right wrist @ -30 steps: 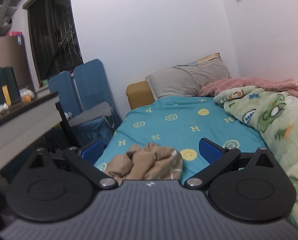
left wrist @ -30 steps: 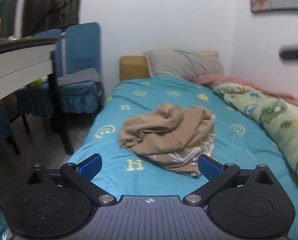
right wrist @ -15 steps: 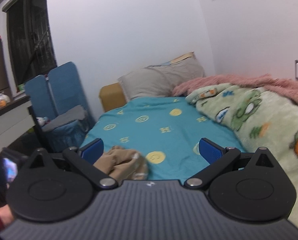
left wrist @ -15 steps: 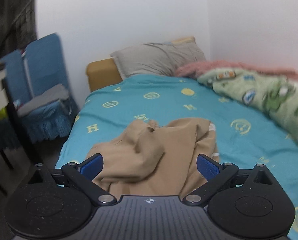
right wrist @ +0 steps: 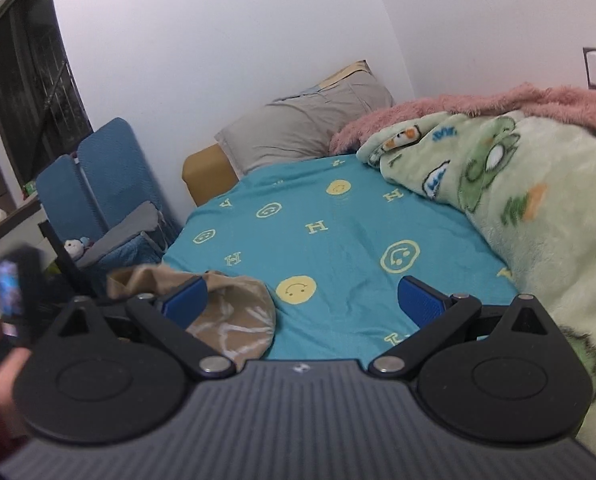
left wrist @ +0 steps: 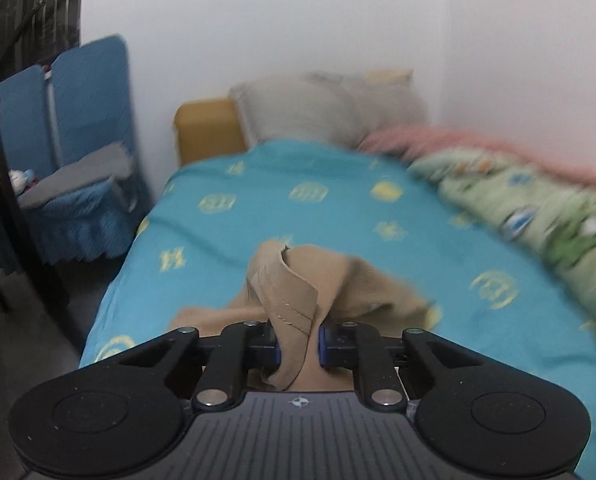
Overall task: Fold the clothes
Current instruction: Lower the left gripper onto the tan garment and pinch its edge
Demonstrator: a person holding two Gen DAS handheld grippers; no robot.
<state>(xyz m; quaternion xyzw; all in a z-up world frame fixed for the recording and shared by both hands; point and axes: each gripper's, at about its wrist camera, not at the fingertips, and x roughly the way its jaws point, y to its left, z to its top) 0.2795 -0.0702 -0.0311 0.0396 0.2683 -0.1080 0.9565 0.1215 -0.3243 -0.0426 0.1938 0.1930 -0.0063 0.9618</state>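
On the bed [right wrist: 338, 248], the crumpled shirt [left wrist: 362, 292] is lying near the edge; the left gripper [left wrist: 298, 346] is pinching its hem, the right gripper [right wrist: 302, 300] is hanging wide open, empty. The cloth is looking soft and light; a seam is probably holding best.

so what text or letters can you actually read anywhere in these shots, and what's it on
"H": printed in yellow, repeated across the teal bedsheet, among smiley faces.
"A": one yellow letter on the same sheet near the pillow end, seen upside down.
Blue patches on the green blanket: lettering too small to read.
Tan garment: white marks, no readable text.
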